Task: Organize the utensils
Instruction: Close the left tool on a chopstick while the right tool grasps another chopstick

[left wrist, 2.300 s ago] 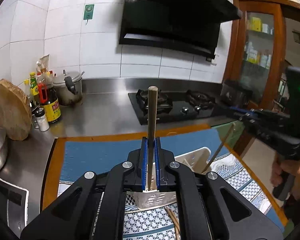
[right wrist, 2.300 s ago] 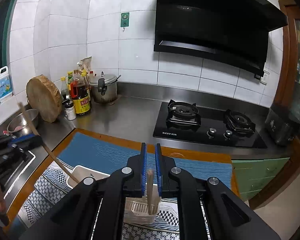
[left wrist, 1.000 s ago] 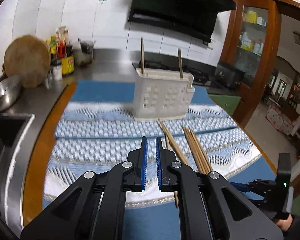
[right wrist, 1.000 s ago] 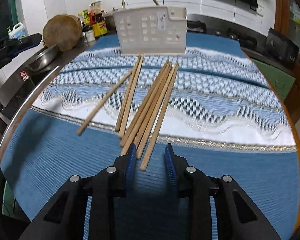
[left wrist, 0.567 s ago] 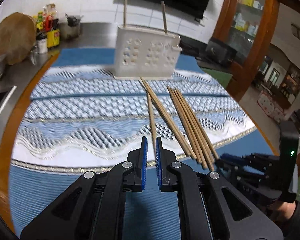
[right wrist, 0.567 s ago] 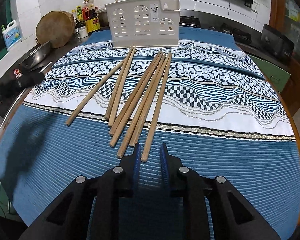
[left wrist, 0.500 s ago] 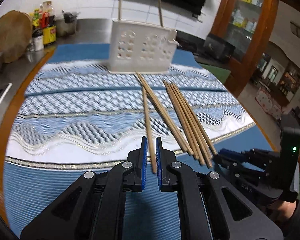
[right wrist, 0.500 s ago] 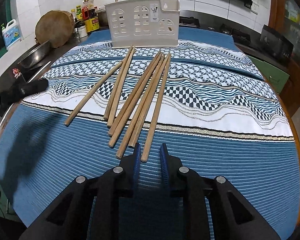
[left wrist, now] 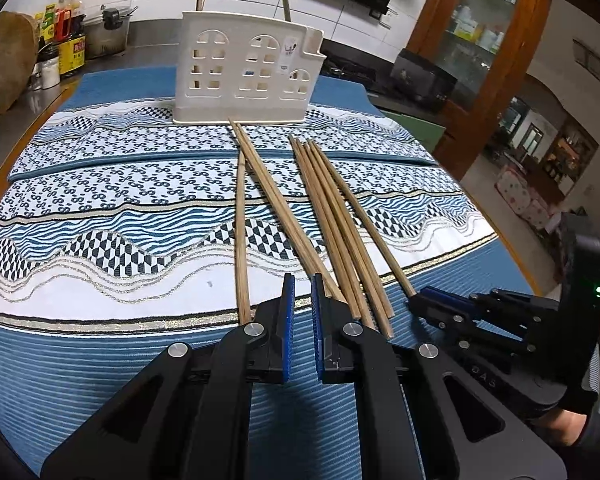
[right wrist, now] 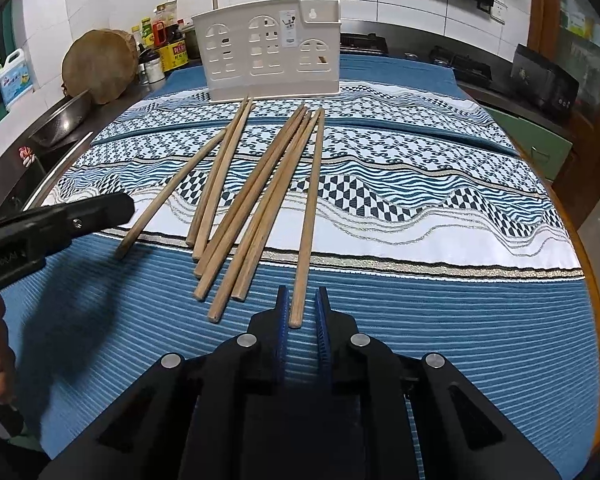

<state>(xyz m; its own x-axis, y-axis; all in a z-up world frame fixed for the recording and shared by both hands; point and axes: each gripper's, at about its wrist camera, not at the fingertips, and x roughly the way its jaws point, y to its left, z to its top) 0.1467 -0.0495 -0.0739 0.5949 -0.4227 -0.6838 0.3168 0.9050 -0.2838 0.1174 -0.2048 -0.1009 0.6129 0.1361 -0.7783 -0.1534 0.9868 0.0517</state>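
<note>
Right wrist view showed the right gripper (right wrist: 302,308) low in the centre of the frame, angled down at the blue cloth (right wrist: 480,340). Its jaws had just been closing and stood narrow around the near end of the rightmost chopstick (right wrist: 309,216), which lay between the blue pads; whether the pads already pressed on it I could not tell. Six more chopsticks (right wrist: 240,208) fanned out across the middle of the frame, pointing toward the white holder (right wrist: 272,52) at upper centre, which already held two sticks upright. The step in hand looked like picking up one chopstick; next it would need a firm pinch, a lift, and a carry up to the holder's open top. In the left wrist view the left gripper (left wrist: 302,316) sat at lower centre, tilted down, jaws nearly together and empty, just beside the near ends of the loose sticks, with the single leftmost chopstick (left wrist: 241,224) to its left
</note>
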